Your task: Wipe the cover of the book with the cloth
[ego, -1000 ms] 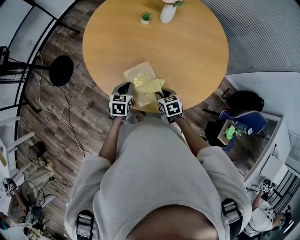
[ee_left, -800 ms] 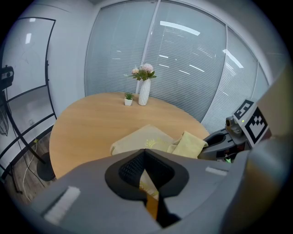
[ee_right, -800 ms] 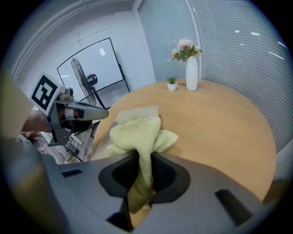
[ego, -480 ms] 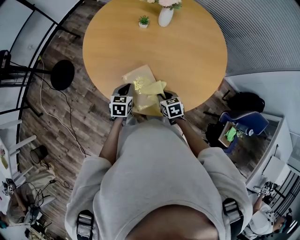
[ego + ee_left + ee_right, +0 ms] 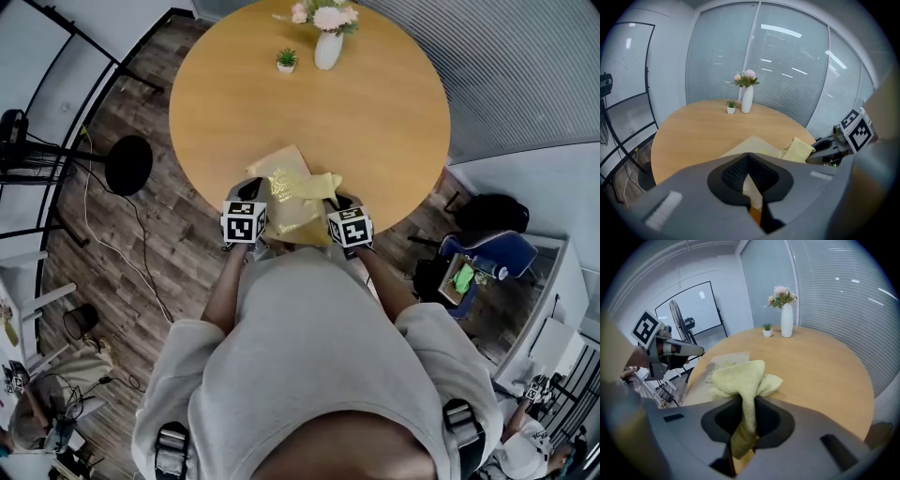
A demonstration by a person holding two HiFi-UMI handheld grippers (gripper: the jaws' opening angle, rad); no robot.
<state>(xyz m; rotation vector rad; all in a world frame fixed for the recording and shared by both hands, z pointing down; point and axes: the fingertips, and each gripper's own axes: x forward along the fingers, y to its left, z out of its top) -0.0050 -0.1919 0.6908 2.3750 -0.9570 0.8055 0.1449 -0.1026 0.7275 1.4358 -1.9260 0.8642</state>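
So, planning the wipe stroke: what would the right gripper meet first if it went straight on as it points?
Beyond the yellow cloth clamped in the right gripper, probably the tan book, then bare round wooden table; depth is unclear.

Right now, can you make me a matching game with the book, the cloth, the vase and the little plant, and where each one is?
Things:
1. book
2. cloth
3. vase
4. little plant

Places or states:
A. stands just left of the vase, far across the table
B. pinched in the right gripper, its free end bunched on the book
C. holds pink flowers
D. lies on the table, near edge clamped in the left gripper

Pairs: 1-D, 2-B, 3-C, 4-A
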